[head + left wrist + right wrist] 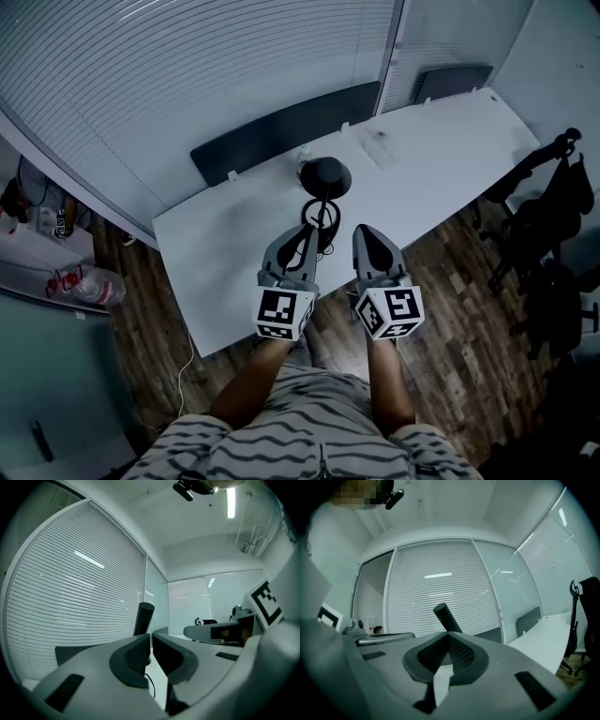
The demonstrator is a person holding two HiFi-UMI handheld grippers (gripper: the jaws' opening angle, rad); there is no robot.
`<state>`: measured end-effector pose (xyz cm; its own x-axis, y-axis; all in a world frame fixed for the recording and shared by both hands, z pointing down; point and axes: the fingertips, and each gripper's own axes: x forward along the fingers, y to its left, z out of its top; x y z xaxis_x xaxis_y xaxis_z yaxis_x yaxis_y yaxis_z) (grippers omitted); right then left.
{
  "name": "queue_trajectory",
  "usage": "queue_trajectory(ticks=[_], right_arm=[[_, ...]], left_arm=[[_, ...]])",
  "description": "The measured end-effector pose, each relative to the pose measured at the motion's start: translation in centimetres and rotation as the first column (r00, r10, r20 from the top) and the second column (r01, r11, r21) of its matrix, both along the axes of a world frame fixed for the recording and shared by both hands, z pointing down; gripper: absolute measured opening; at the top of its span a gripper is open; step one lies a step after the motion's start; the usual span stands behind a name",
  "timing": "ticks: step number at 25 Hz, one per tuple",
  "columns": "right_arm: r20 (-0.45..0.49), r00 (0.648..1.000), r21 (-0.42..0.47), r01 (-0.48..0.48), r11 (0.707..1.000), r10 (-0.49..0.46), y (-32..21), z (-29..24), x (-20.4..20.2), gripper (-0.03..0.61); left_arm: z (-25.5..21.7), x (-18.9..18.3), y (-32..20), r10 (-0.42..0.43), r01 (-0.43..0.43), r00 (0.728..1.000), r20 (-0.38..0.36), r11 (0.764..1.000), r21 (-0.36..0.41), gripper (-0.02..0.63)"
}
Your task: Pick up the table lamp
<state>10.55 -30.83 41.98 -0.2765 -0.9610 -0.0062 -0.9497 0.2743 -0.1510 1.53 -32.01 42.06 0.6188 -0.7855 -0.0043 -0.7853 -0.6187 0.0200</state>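
Note:
A black table lamp (324, 177) with a round head stands on the white table (225, 262), near its front middle. Both grippers point level at it from the table's front edge. My left gripper (312, 232) is shut and empty, its tip close to the lamp's base. My right gripper (362, 232), just right of the lamp, is also shut and empty. Beyond the closed tips of the left gripper (151, 637), the lamp (143, 618) rises as a dark cylinder, with its thin cable (151, 686) below. The lamp (446, 616) leans just past the right gripper (448, 634).
Dark panels (281, 133) stand along the table's far edge before a glass wall with blinds. A small pale item (380, 150) lies on the table at the right. Black office chairs (553, 220) stand at the right. A low shelf with a bottle (89, 286) is at the left.

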Motion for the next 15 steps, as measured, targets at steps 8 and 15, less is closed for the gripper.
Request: queue_trajectory(ticks=[8,15], right_arm=[[-0.015,0.999,-0.015,-0.045,0.999,0.045,-2.3,0.1,0.7,0.005],[-0.012,1.000,-0.011,-0.010,1.000,0.010,-3.7,0.0,1.2,0.005]], left_arm=[[1.3,1.6,-3.4,0.057,-0.057,0.998,0.030,0.998,-0.017,0.020],[3.9,3.4,-5.9,0.069,-0.065,0.995,0.067,0.996,-0.056,0.094]])
